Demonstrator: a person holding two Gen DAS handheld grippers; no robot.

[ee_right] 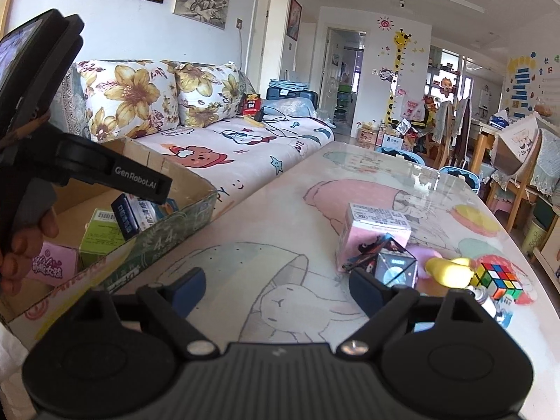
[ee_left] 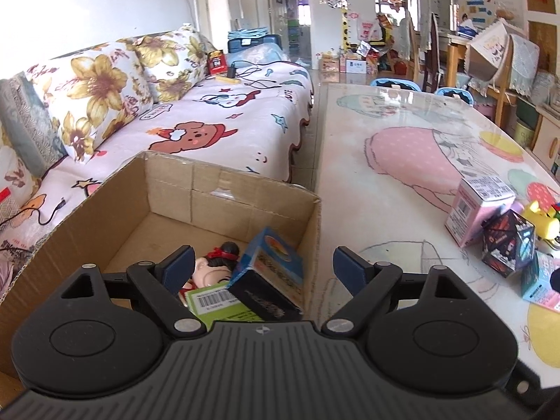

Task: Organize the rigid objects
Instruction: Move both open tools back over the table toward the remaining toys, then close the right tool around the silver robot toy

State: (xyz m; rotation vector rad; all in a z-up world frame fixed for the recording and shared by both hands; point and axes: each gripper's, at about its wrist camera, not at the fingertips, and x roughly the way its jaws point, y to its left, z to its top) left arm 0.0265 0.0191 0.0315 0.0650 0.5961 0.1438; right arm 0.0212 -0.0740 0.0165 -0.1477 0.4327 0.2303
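Observation:
A cardboard box (ee_left: pixel 168 182) stands at the table's left edge, also in the right wrist view (ee_right: pixel 168 238). Inside lie a blue-black box (ee_left: pixel 269 273), a doll (ee_left: pixel 217 262) and a green carton (ee_left: pixel 217 304). My left gripper (ee_left: pixel 260 266) is open and empty above the box's right wall. My right gripper (ee_right: pixel 276 285) is open and empty over the table. To its right stand a pink box (ee_right: pixel 371 231), a dark patterned cube (ee_right: pixel 395 266), a yellow toy (ee_right: pixel 451 271) and a Rubik's cube (ee_right: pixel 497 278). The pink box (ee_left: pixel 472 206) and dark cube (ee_left: pixel 507 245) also show in the left wrist view.
The table (ee_right: pixel 280 210) has a cartoon print under glass. A sofa (ee_left: pixel 210 119) with floral pillows runs along the left. Chairs and cluttered shelves (ee_right: pixel 455 133) stand beyond the table's far end. A hand (ee_right: pixel 21 245) holds the left gripper's body.

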